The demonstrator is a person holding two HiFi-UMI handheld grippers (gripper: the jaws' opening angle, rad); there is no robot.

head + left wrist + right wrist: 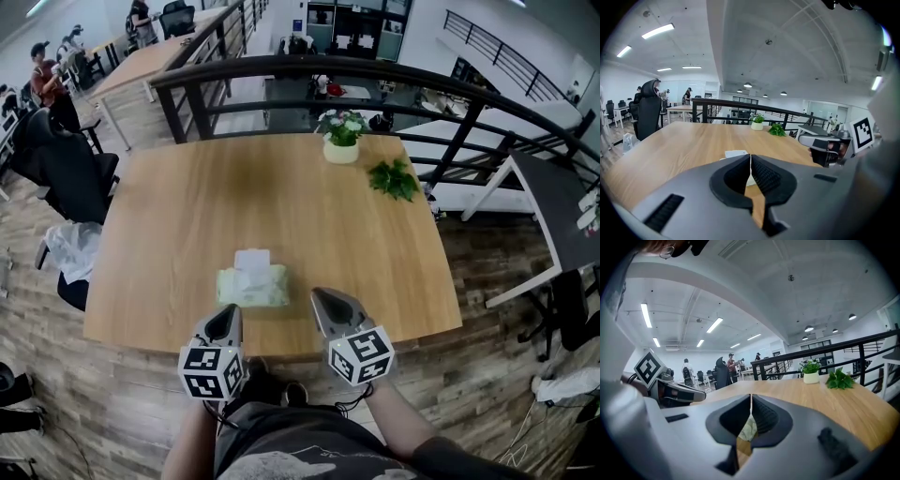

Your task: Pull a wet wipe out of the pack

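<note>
Both grippers hover over the near table edge, jaws closed on nothing: left gripper (229, 309), right gripper (319, 296). Wet wipe pack (252, 287) lies flat on the wooden table (281, 197), just beyond and between their tips, with a white flap (252, 260) at its far side.

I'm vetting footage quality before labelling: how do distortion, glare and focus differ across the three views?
Head view: fisheye bows the black metal railing and the light wooden table; the pale green wet wipe pack looks fairly sharp. Left gripper view: black circular vignette, a bright ceiling strip light blown white. Right gripper view: same vignette; the white-potted plant is crisp.
</note>
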